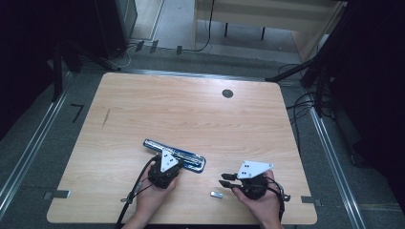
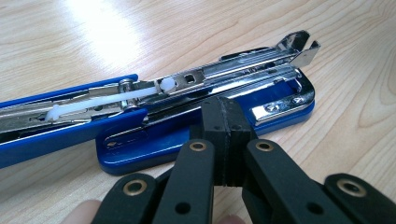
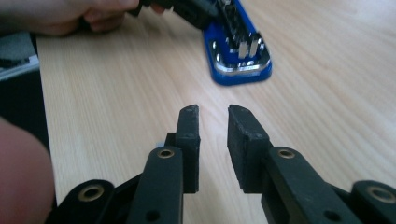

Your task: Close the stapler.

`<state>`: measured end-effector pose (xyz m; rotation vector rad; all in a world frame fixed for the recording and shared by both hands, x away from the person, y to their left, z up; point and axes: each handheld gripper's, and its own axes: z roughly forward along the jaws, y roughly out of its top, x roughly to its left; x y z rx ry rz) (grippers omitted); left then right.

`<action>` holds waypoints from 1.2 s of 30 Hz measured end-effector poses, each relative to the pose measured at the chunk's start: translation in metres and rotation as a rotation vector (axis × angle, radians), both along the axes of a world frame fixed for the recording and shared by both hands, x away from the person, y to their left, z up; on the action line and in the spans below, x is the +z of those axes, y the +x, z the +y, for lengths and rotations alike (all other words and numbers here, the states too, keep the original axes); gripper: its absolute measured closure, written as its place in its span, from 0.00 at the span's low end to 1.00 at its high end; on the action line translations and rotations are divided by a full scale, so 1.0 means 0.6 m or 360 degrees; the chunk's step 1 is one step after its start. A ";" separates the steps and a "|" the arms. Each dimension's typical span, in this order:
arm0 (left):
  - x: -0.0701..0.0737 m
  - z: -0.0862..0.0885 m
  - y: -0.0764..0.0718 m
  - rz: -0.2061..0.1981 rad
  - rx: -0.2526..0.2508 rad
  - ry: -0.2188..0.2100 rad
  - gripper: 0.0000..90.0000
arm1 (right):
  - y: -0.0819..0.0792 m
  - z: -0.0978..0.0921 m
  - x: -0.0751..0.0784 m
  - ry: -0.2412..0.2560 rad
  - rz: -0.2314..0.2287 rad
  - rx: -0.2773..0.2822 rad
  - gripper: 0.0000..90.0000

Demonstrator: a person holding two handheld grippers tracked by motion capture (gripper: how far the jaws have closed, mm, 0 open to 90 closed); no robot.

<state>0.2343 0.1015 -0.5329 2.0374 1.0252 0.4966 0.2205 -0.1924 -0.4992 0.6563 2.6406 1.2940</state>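
The left tongs (image 2: 223,140) are clenched, pads pressed flat together with nothing between them, tips resting at the near side of the blue stapler (image 2: 187,116); whether they press its base I cannot tell. The right tongs (image 3: 213,140) are released, a clear gap between the pads, hovering low over bare wood and aimed toward the stapler's front end (image 3: 238,56). The stapler lies swung open near the front edge of the surface (image 1: 191,114), a little left of centre, its metal magazine exposed. A small silver piece (image 1: 217,194), likely a strip of staples, lies just beside the right tongs (image 1: 228,180), close to the front edge. The step in hand looks like steadying the stapler for loading; next, the right tongs would need to pick up that silver piece and carry it to the magazine. The left gripper view gives the white pusher (image 2: 107,100) and channel in detail; the high view alone reveals the silver piece.
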 end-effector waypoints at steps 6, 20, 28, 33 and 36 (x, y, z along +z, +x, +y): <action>0.000 0.000 0.000 0.0000 0.0000 0.0001 1.00 | -0.013 -0.004 -0.007 -0.0074 0.0034 0.0041 0.89; 0.000 0.000 0.000 0.0002 0.0005 -0.0003 1.00 | -0.023 0.016 -0.021 -0.0195 0.0105 0.0165 0.89; 0.000 0.000 0.000 0.0003 0.0002 0.0000 1.00 | -0.022 0.028 -0.029 -0.0246 0.0120 0.0196 0.86; 0.000 0.000 0.000 0.0004 0.0002 0.0000 1.00 | -0.022 0.034 -0.034 -0.0289 0.0119 0.0213 0.85; 0.000 0.000 0.000 0.0003 0.0002 -0.0001 1.00 | -0.022 0.037 -0.035 -0.0283 0.0116 0.0209 0.84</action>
